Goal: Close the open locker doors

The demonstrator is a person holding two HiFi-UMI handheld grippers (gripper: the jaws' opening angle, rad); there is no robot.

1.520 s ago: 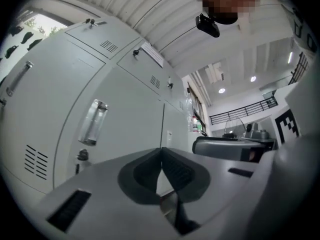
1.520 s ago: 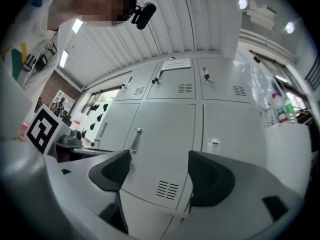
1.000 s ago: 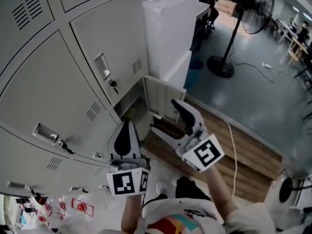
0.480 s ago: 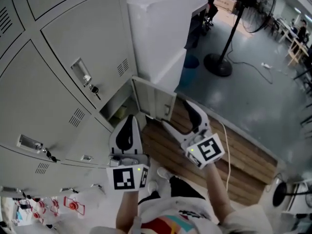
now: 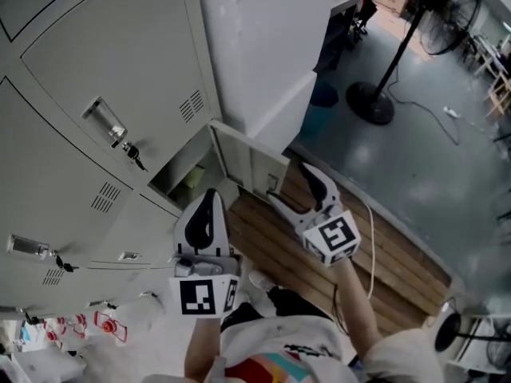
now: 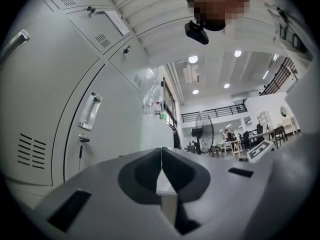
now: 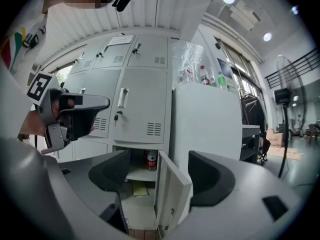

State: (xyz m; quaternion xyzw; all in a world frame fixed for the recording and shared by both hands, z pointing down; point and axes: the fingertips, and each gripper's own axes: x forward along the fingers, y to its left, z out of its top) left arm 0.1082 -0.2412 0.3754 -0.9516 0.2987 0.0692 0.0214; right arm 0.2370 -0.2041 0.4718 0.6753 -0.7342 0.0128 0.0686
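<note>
The bottom locker's door (image 5: 249, 163) stands open, swung out to the right; the grey lockers (image 5: 104, 70) above it are closed. In the right gripper view the open door (image 7: 172, 189) shows between the jaws, with a red can (image 7: 151, 160) and a yellow paper (image 7: 132, 188) inside the compartment. My right gripper (image 5: 289, 187) is open, just in front of the door's lower edge, apart from it. My left gripper (image 5: 207, 206) is shut on nothing, below the compartment opening. In the left gripper view its jaws (image 6: 161, 151) meet, aimed up along a closed locker with a handle (image 6: 90, 111).
A tall white cabinet (image 5: 263, 46) stands right beside the open door, with bottles (image 7: 192, 69) on top. Wooden slats (image 5: 399, 254) cover the floor under me, with a white cable (image 5: 372, 238) across them. A pedestal fan (image 5: 375, 94) stands on the grey floor behind.
The head view has swung, so the lockers slid left and the open door sits nearer both grippers. The right gripper has edged towards the door. Both jaw states are unchanged.
</note>
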